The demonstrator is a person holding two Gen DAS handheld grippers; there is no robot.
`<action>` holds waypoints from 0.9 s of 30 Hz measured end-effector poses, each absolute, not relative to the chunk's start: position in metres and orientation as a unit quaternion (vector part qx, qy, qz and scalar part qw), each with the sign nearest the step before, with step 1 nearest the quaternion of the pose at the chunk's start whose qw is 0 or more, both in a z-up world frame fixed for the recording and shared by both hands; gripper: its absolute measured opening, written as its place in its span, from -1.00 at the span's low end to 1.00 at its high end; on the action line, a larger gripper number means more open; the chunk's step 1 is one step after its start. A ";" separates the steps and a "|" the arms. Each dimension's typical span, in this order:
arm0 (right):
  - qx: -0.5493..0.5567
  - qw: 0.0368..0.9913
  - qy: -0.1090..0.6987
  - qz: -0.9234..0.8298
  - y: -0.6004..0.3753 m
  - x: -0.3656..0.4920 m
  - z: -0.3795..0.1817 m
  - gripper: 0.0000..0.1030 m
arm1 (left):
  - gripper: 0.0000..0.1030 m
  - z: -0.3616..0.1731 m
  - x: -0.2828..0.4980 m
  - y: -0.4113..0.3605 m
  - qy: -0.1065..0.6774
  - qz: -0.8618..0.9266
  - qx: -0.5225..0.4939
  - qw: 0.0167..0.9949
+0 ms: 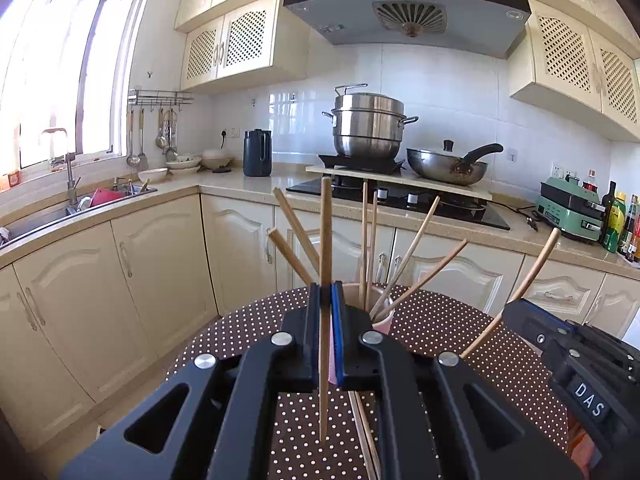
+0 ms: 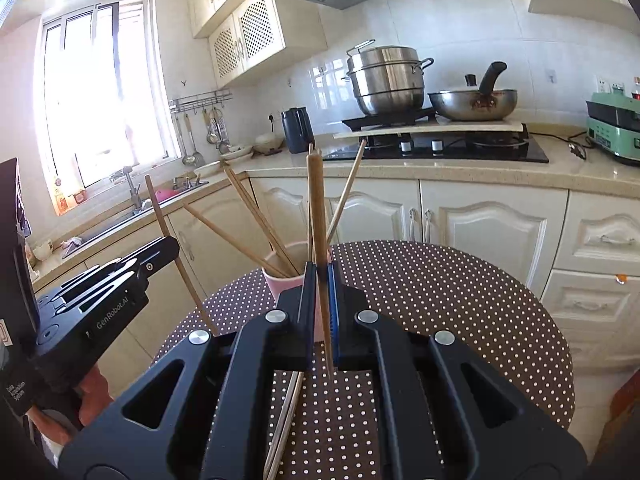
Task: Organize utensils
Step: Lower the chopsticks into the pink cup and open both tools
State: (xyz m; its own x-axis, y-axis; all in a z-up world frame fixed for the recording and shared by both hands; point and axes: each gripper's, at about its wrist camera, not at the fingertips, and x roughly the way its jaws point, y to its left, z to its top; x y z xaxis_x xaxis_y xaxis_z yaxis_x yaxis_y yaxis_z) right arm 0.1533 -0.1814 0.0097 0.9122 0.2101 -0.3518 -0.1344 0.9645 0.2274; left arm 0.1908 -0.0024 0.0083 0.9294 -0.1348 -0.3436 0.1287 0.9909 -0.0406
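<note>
Left gripper clamped on one chopstick, upright, near pink cup on dotted table. Right gripper pinching second chopstick, likewise. I judge sticks light, stiff, smooth, prone to pivot; I'd grip mid-shaft.

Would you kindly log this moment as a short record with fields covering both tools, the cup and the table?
left tool: shut on one wooden chopstick, held upright
right tool: shut on another chopstick, also upright
pink cup: stands on the table, several chopsticks fanned inside
table: round, brown cloth with white dots
spare chopsticks: lying flat on the cloth
</note>
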 end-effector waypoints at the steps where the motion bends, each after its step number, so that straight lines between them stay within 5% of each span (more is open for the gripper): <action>1: 0.099 0.974 0.186 0.088 -0.181 0.154 0.012 -0.88 | -0.87 0.010 0.191 -0.004 0.172 -0.068 -0.008 0.983; 20: 0.101 0.980 0.137 0.105 -0.169 0.184 0.066 -0.92 | -0.87 0.076 0.206 -0.016 0.105 -0.071 -0.014 0.992; 27: 0.103 0.972 0.172 0.120 -0.182 0.186 0.048 -0.89 | -0.87 0.070 0.202 -0.007 0.112 -0.068 -0.013 0.991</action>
State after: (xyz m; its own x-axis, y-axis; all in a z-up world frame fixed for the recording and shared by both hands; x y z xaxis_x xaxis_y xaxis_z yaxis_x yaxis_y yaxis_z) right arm 0.1859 -0.1818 0.0475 0.9121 0.2689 -0.3096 -0.1984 0.9501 0.2408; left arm 0.2016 -0.0068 0.0696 0.9660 -0.1367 -0.2195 0.1312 0.9906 -0.0399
